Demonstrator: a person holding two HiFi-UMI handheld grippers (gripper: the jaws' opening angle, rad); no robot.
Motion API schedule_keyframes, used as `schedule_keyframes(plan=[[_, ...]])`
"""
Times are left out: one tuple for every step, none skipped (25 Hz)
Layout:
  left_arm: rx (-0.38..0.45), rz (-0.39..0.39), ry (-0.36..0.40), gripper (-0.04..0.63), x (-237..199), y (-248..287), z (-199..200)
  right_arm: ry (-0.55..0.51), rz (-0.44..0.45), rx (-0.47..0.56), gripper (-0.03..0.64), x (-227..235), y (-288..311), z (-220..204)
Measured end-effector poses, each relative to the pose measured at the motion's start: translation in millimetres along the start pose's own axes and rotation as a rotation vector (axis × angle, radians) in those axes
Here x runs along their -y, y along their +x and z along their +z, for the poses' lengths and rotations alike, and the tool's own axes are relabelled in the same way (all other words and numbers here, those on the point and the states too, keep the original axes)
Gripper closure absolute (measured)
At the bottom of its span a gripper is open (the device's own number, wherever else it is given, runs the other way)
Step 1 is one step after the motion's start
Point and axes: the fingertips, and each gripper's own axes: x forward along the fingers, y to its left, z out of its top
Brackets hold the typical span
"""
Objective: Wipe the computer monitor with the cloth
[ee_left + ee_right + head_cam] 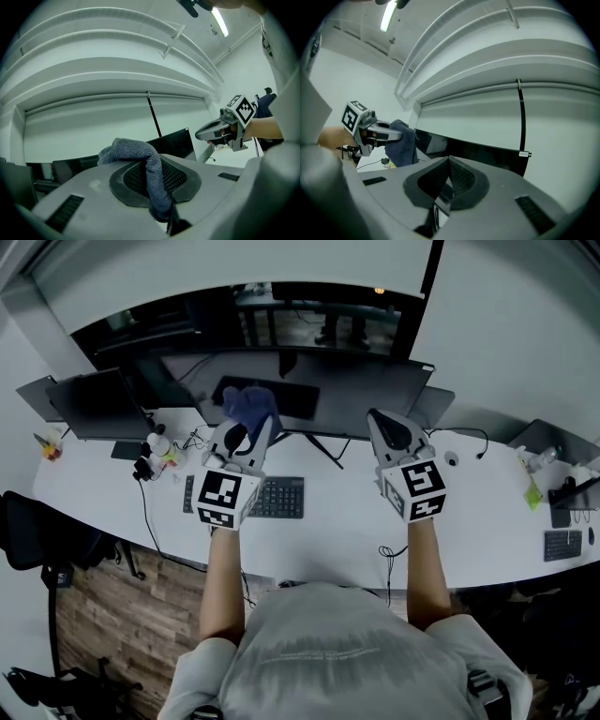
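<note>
Left gripper (253, 427) clamps the blue-grey terry cloth (248, 401), best pressed flat against the wide black monitor (366, 390); right gripper (449, 171) sits closed, empty.

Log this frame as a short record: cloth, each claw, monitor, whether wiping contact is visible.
cloth: blue-grey, bunched above the tips that clamp it
left claw: shut on cloth, held up in front of the monitor
right claw: shut, nothing between the jaws, held up alongside
monitor: dark, wide, behind the keyboard on the white desk
cloth touching screen: cannot tell
</note>
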Motion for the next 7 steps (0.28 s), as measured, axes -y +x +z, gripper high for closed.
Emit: schedule_keyframes(plan=[[-0.002, 0.001, -0.004, 0.551, -0.2, 0.1, -1.6, 0.006, 0.005, 0.005, 0.617, -1.8, 1.4, 1.3], [-0.006, 0.002, -0.006, 0.551, -0.2, 0.3, -3.1, 0.004, 0.009, 0.007, 0.617, -3.8, 2.8, 1.7], [-0.008, 0.002, -0.006, 0.551, -0.1, 0.8, -4.4, -0.001, 0.012, 0.005, 0.617, -5.6, 3.9, 1.1], [-0.01, 0.001, -0.005, 0.551, 0.4, 1.4, -5.0, -0.004, 0.014, 0.002, 0.617, -6.8, 4.9, -0.3], [-0.01, 0.0, -0.003, 0.551, 0.9, 2.2, -5.1, -0.006, 0.015, 0.0, 0.617, -7.6, 5.6, -1.9], [-0.008, -0.001, -0.001, 0.551, 1.5, 3.2, -4.7, -0.005, 0.016, -0.003, 0.617, -7.9, 6.3, -3.4], [-0.006, -0.003, 0.001, 0.551, 2.0, 4.2, -4.0, -0.005, 0.017, -0.005, 0.617, -8.1, 7.0, -5.0]])
